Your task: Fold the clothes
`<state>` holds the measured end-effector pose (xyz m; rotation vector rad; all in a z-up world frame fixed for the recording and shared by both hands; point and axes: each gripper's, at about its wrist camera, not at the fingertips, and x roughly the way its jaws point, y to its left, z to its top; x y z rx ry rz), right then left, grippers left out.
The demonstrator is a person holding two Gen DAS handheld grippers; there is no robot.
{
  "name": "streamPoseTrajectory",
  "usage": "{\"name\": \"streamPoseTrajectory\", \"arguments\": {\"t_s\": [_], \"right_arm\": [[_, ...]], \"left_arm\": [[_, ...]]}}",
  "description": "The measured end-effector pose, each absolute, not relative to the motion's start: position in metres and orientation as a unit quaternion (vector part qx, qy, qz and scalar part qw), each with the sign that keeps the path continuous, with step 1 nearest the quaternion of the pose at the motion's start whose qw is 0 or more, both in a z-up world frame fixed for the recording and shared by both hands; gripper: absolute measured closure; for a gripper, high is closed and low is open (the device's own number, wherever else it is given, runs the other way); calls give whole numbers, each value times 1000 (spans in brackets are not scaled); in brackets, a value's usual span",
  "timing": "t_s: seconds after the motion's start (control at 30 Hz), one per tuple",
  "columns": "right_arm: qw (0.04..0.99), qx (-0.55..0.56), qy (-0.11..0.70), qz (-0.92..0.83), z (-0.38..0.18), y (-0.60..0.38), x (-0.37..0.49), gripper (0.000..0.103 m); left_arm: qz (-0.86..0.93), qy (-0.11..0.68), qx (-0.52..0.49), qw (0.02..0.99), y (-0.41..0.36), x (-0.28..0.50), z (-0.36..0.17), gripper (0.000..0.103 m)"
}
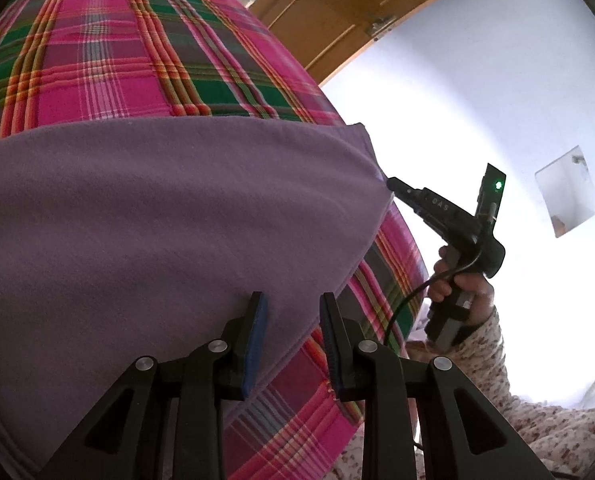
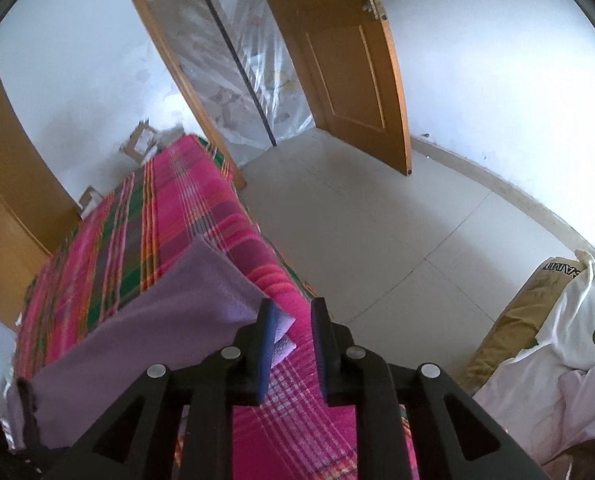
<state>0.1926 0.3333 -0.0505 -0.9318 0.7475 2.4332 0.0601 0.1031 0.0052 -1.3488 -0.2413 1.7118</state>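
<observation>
Purple garment (image 1: 169,216) spread on plaid bedcover (image 1: 109,60), corner beside right fingers (image 2: 268,344)

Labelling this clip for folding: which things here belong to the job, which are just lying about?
Job: purple cloth; left hand-held gripper; right hand-held gripper.

Lying about: plaid bed cover; wooden door; white bag; cardboard boxes.

A: The purple cloth (image 1: 169,216) runs off the left wrist view's left and bottom edges.

B: And the right gripper (image 1: 392,186) there? Its tips are too small to tell if they pinch the cloth.

A: The person's sleeve (image 1: 493,364) is cut off too.
</observation>
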Motion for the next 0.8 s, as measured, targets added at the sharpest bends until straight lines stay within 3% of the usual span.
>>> {"name": "streamPoseTrajectory", "arguments": {"t_s": [0.17, 0.33, 0.8], "right_arm": [[196, -326, 318, 868, -56, 334, 205, 84], [182, -310, 370, 857, -65, 336, 217, 73], [200, -304, 332, 870, -64, 320, 195, 68]], "left_arm": [[691, -96, -549, 461, 107, 62, 3, 75], [690, -94, -550, 462, 114, 64, 2, 75], [678, -68, -559, 473, 143, 58, 11, 75]]}}
